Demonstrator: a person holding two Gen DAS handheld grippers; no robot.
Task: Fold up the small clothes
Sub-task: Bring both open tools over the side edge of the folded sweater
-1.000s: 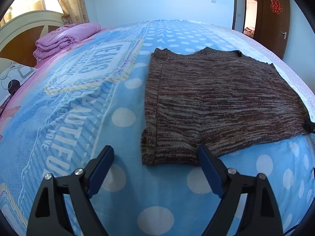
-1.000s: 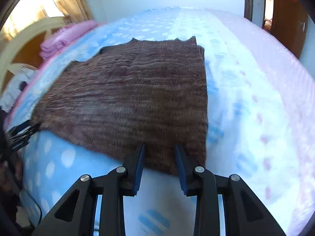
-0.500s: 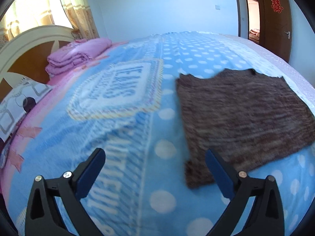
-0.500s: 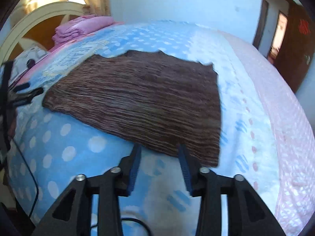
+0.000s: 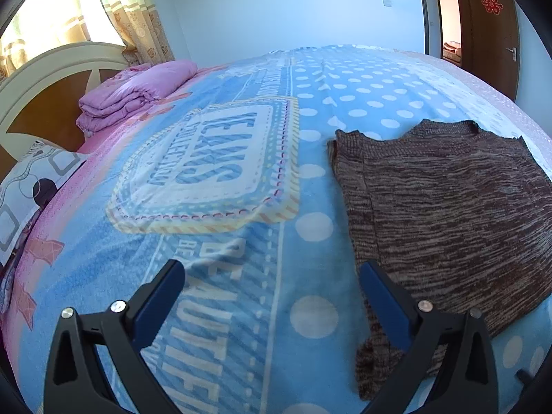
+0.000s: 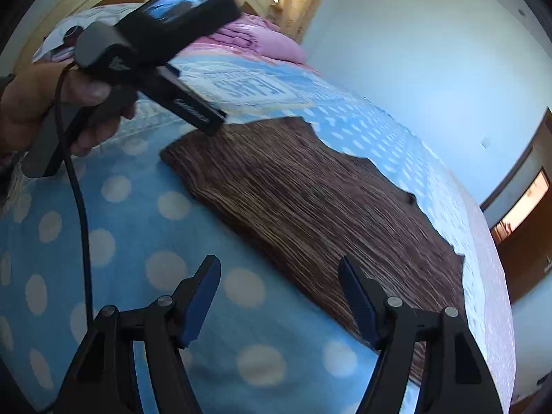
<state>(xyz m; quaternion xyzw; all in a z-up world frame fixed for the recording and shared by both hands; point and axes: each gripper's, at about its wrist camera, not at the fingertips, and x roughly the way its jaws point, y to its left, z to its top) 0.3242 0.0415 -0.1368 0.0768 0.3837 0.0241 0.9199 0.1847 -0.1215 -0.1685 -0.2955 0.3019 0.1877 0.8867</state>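
Observation:
A brown knitted sleeveless top (image 5: 448,214) lies flat on the blue polka-dot blanket (image 5: 241,241). It also shows in the right wrist view (image 6: 310,207). My left gripper (image 5: 272,276) is open and empty, above the blanket just left of the top's near corner. My right gripper (image 6: 279,279) is open and empty, above the top's near hem. The left gripper's body (image 6: 155,45), held in a hand, hangs over the top's left corner in the right wrist view.
A folded pink quilt (image 5: 134,93) and a patterned pillow (image 5: 31,186) lie by the headboard (image 5: 45,82) at the far left. A brown door (image 5: 490,27) stands at the far right. A black cable (image 6: 82,227) hangs from the left gripper.
Both grippers have pulled back and up from the top's hem. The right gripper has opened from nearly closed and swung left. The left gripper has moved left of the top.

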